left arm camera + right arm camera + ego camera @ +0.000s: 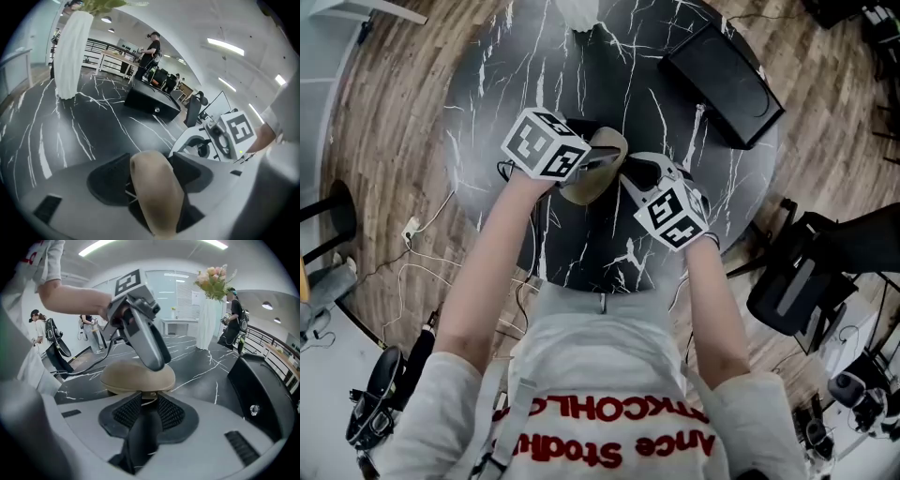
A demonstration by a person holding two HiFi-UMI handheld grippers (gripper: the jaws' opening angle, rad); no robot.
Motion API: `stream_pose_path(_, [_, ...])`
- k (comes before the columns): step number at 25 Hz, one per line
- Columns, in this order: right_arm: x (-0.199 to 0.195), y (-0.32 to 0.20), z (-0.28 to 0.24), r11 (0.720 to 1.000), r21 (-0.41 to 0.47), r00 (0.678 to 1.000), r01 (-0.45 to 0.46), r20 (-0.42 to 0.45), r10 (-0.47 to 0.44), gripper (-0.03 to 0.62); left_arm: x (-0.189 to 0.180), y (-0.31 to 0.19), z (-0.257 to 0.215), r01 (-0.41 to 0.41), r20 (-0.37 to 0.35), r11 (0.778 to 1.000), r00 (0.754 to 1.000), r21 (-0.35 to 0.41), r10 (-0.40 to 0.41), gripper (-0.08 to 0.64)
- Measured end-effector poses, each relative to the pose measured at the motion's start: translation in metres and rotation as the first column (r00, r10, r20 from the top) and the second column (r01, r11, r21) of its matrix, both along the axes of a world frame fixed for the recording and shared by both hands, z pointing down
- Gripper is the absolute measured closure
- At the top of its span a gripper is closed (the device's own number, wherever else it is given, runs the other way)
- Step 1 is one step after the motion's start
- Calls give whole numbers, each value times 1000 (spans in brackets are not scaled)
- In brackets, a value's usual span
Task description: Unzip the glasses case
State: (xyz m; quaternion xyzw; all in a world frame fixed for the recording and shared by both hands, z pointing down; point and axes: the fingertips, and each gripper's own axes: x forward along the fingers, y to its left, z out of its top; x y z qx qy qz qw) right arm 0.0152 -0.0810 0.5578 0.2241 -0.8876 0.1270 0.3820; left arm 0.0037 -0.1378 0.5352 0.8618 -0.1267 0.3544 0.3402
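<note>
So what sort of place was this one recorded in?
Probably an open-plan lab or office set up for recording sessions. Other people in strapped-on gear stand around under strip lights, and an office chair and loose floor cables sit beside the round black marble table.

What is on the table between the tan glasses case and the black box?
Nothing: only bare marbled tabletop lies between the glasses case and the black box. The head view shows it.

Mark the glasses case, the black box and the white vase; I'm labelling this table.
glasses case [126, 378]: right gripper view, domed lid.
black box [727, 84]: head view, top face.
white vase [75, 51]: left gripper view, body.
</note>
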Motion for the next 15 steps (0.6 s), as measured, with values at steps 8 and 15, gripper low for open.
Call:
stream_pose_path(8, [-3, 1, 1, 997, -4, 997, 71, -19, -71, 488, 13, -11, 12, 45, -6, 999, 999, 17, -45, 297])
stream_pose_path(15, [-5, 7, 4, 998, -21, 998, 57, 8, -57, 479, -31, 23, 0, 22, 79, 995, 997, -92, -15, 297])
